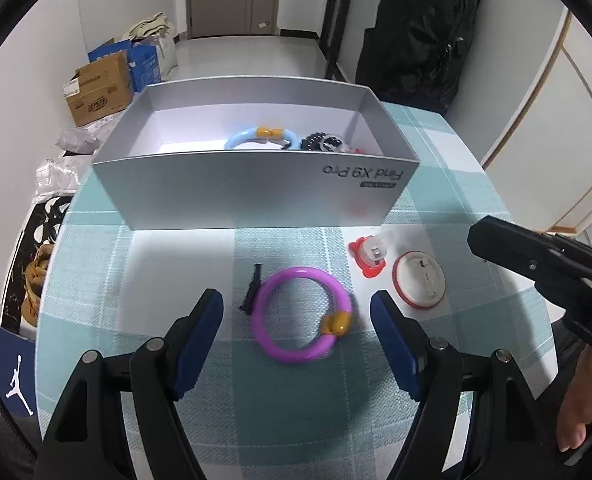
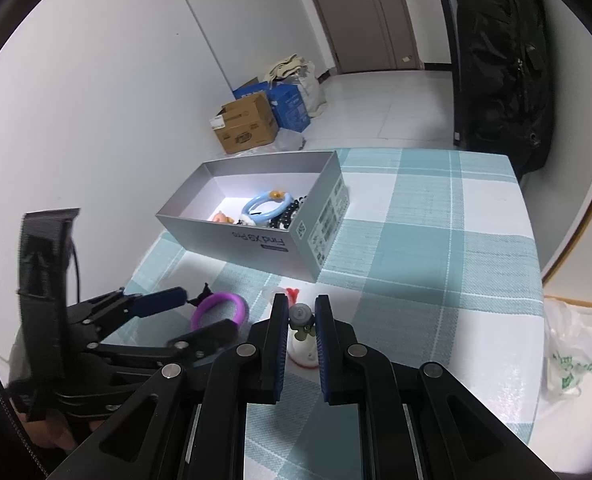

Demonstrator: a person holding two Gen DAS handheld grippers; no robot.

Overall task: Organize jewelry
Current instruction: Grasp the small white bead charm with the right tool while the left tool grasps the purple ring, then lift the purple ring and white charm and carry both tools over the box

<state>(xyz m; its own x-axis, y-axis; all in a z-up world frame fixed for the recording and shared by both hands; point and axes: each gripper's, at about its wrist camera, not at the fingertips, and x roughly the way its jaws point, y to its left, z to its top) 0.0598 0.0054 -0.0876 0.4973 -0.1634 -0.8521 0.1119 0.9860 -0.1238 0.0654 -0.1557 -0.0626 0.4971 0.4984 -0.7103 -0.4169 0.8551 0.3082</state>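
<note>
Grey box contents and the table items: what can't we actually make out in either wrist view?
- Grey box floor, left wrist: near wall hides it.
- Black beads, right wrist: too small to identify.
- Small white item between right gripper fingers: contact unclear.
- Black clip, left wrist: blurred.

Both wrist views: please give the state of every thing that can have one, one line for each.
Left gripper: open, its fingers either side of the purple bracelet.
Right gripper: open, narrow gap, round white piece beyond it.
Purple bracelet: flat on the tablecloth, outside the box.
Grey box: lid off, upright.
Blue bracelet: inside the box.
Black clip: on the cloth, beside the purple bracelet.
Round white piece: on the cloth, not held.
</note>
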